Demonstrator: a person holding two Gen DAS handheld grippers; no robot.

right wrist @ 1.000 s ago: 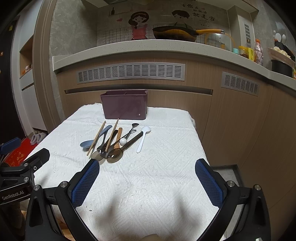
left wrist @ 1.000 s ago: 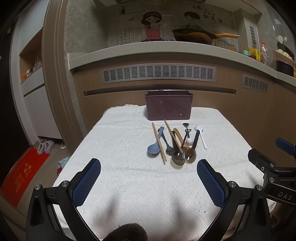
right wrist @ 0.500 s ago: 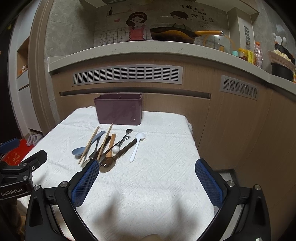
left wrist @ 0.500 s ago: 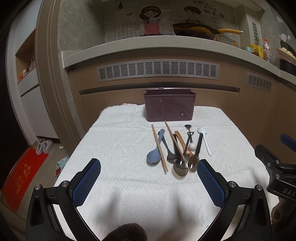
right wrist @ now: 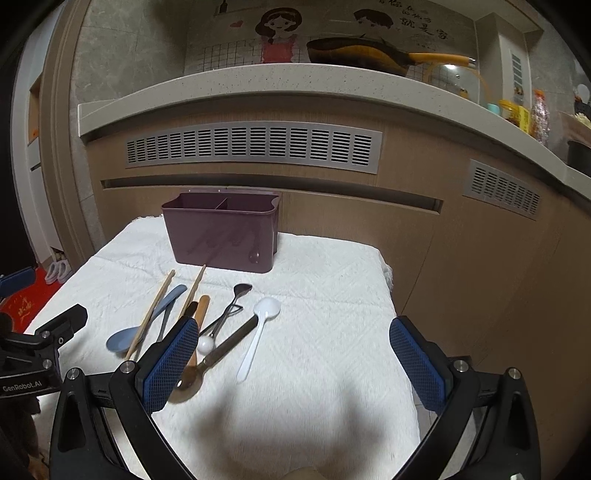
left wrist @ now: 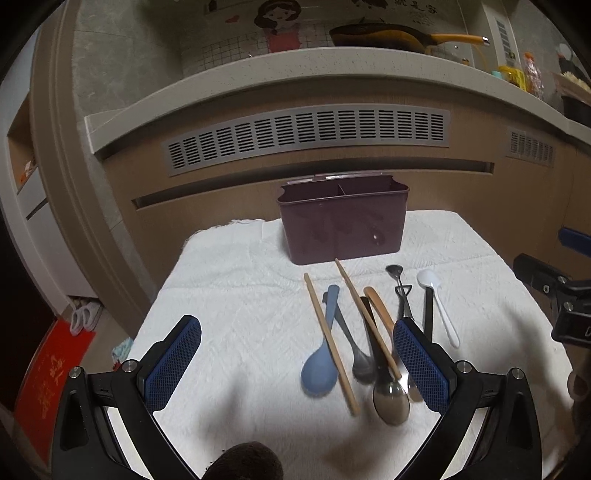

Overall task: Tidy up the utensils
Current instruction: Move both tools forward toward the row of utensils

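A dark purple utensil holder (left wrist: 341, 218) with a divider stands at the back of the white cloth; it also shows in the right wrist view (right wrist: 221, 230). In front lie several utensils: a blue spoon (left wrist: 321, 365), two wooden chopsticks (left wrist: 328, 336), a metal spoon (left wrist: 389, 398), a white spoon (left wrist: 437, 302) and more. My left gripper (left wrist: 295, 365) is open and empty, just left of the pile. My right gripper (right wrist: 295, 363) is open and empty; its left finger (right wrist: 168, 365) covers part of the pile, with the white spoon (right wrist: 258, 332) between the fingers.
The white cloth (left wrist: 240, 288) covers a small table in front of a kitchen counter (left wrist: 295, 70). A frying pan (left wrist: 380, 35) sits on the counter. The cloth's right edge (right wrist: 388, 280) drops off beside a cabinet. A red mat (left wrist: 44, 373) lies on the floor at left.
Both grippers have moved forward and lower toward the utensils, which now look larger and nearer. Both stay open. Nothing on the cloth has moved.
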